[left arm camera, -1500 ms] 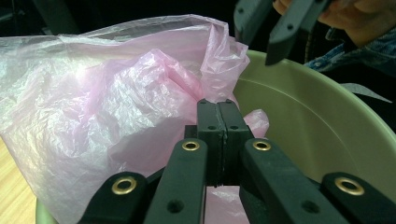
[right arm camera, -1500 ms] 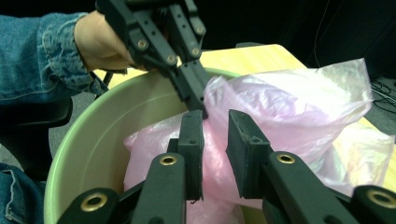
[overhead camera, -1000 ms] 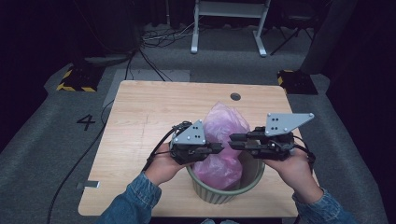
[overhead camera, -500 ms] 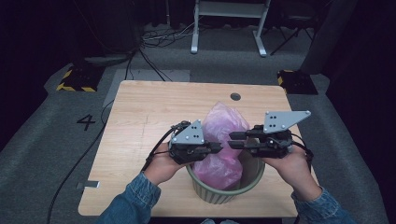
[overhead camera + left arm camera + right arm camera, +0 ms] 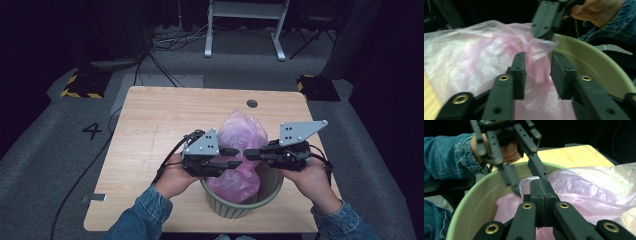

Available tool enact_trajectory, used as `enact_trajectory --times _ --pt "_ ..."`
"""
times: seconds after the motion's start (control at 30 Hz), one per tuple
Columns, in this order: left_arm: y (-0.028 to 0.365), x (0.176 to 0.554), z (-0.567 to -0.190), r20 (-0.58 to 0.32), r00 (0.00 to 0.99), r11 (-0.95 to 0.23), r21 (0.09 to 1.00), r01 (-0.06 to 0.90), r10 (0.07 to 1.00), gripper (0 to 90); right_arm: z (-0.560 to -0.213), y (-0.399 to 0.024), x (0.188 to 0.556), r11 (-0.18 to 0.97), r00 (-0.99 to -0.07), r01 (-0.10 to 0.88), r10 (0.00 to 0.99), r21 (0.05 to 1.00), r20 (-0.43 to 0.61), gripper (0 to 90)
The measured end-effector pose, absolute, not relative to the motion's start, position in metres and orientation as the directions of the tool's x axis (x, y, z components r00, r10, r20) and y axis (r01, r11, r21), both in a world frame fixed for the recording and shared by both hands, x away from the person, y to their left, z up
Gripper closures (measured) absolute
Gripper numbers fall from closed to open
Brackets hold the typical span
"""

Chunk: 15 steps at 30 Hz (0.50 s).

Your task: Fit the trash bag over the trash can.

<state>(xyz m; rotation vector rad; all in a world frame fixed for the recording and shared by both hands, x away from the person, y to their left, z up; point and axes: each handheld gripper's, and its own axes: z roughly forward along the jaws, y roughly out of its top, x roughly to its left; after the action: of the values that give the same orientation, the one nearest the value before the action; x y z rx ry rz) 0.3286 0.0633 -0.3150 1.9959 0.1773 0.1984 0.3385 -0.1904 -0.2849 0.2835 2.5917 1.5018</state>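
Low in the frame's centre, the pink bag (image 5: 239, 150) sits in the green bin (image 5: 239, 205) (partly spilling out). The right gripper (image 5: 252, 154) pinches its film tight. The left gripper (image 5: 236, 156), jaws just parted, straddles a fold unpressed.

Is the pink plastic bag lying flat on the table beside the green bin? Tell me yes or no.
No: in the high view the pink plastic bag stands in the green bin, its top rising above the rim.
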Motion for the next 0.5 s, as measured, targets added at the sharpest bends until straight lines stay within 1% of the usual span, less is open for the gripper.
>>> enact_trajectory --times 0.03,0.07,0.1,0.13,0.2,0.27,0.33,0.5 --pt "0.062 0.327 -0.313 0.067 0.977 -0.419 0.908 0.025 0.204 60.8 -0.285 -0.190 0.338 0.482 -0.973 0.095 0.229 0.871 -0.021 90.0" --pt "0.060 0.324 -0.311 0.082 0.976 -0.424 0.906 0.011 0.201 60.9 -0.285 -0.190 0.338 0.477 -0.973 0.094 0.230 0.874 -0.022 90.0" --pt "0.059 0.323 -0.310 0.091 0.974 -0.427 0.904 0.007 0.208 64.6 -0.284 -0.189 0.337 0.470 -0.972 0.090 0.232 0.878 -0.024 90.0" --pt "0.059 0.321 -0.309 0.106 0.969 -0.429 0.903 0.000 0.224 71.7 -0.284 -0.189 0.337 0.467 -0.973 0.086 0.231 0.880 -0.027 90.0" --pt "0.062 0.322 -0.307 0.098 0.961 -0.419 0.908 0.020 0.259 81.8 -0.283 -0.189 0.335 0.461 -0.972 0.078 0.234 0.884 -0.036 90.0" --pt "0.067 0.326 -0.307 0.069 0.960 -0.395 0.918 0.046 0.272 87.3 -0.282 -0.192 0.335 0.456 -0.969 0.078 0.244 0.886 -0.040 90.0" --pt "0.071 0.328 -0.308 0.053 0.959 -0.378 0.924 0.059 0.279 89.5 -0.281 -0.196 0.336 0.447 -0.965 0.086 0.259 0.890 -0.037 90.0" --pt "0.076 0.328 -0.310 0.052 0.959 -0.375 0.925 0.059 0.280 89.7 -0.281 -0.204 0.337 0.438 -0.957 0.102 0.287 0.893 -0.031 90.0"
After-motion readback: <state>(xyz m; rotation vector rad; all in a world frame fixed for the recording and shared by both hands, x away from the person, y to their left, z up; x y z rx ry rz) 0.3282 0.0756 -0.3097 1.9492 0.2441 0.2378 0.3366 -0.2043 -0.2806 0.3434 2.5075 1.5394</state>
